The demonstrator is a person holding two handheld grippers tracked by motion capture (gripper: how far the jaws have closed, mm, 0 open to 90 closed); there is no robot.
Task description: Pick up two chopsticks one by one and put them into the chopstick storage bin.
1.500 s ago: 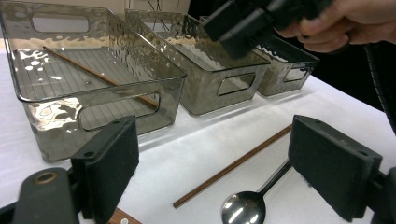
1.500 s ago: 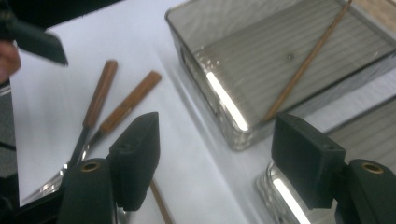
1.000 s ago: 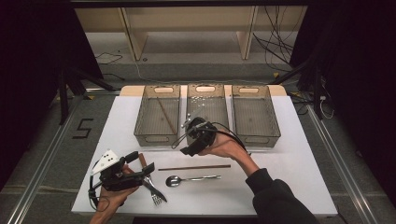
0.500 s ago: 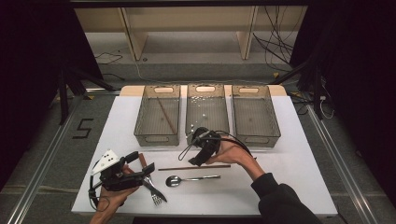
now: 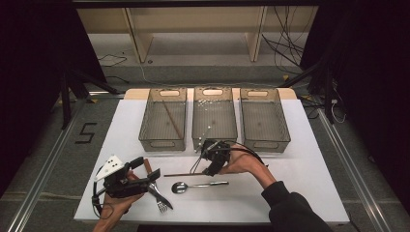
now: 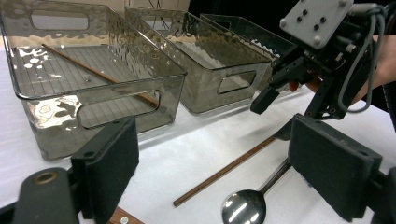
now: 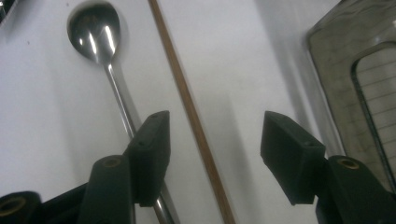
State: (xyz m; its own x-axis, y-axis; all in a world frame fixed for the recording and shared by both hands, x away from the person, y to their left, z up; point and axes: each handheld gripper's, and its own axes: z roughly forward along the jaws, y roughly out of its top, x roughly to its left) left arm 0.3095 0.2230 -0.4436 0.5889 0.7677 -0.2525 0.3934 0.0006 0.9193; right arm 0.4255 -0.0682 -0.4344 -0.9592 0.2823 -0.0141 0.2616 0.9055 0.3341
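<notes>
The chopstick point(image 5: 189, 172) lies flat on the white table point(image 5: 309, 193), about midway between its left and right edges and nearer the front edge than the far one, just in front of the middle bin point(image 5: 214, 118). The spoon point(image 5: 199, 185) lies just beside it on the front-edge side, roughly parallel. My right gripper point(image 5: 211, 166) hangs over the chopstick's right end; in the right gripper view the chopstick point(image 7: 191, 114) runs up between the two pads with bare table on either side, so nothing is gripped. The jaws have just been closing and stand about half apart.

The spoon is my main worry. Its handle point(image 7: 122, 109) passes right beside, perhaps under, the left-hand pad point(image 7: 152, 140) in that view. If I close as I stand, that pad may catch the handle and drag it in, so I pinch both or skid the chopstick sideways.

The stick is thin and round on a smooth top; pads landing a little high could roll it out rather than trap it. I also hold near one end, so a lift would probably let the long free end droop and swing against the bin wall.

My left gripper point(image 5: 126, 183) rests near the front left corner, jaws wide and empty, beside the fork point(image 5: 159, 199). Another chopstick point(image 5: 172, 118) already lies in the left bin point(image 5: 163, 120).
</notes>
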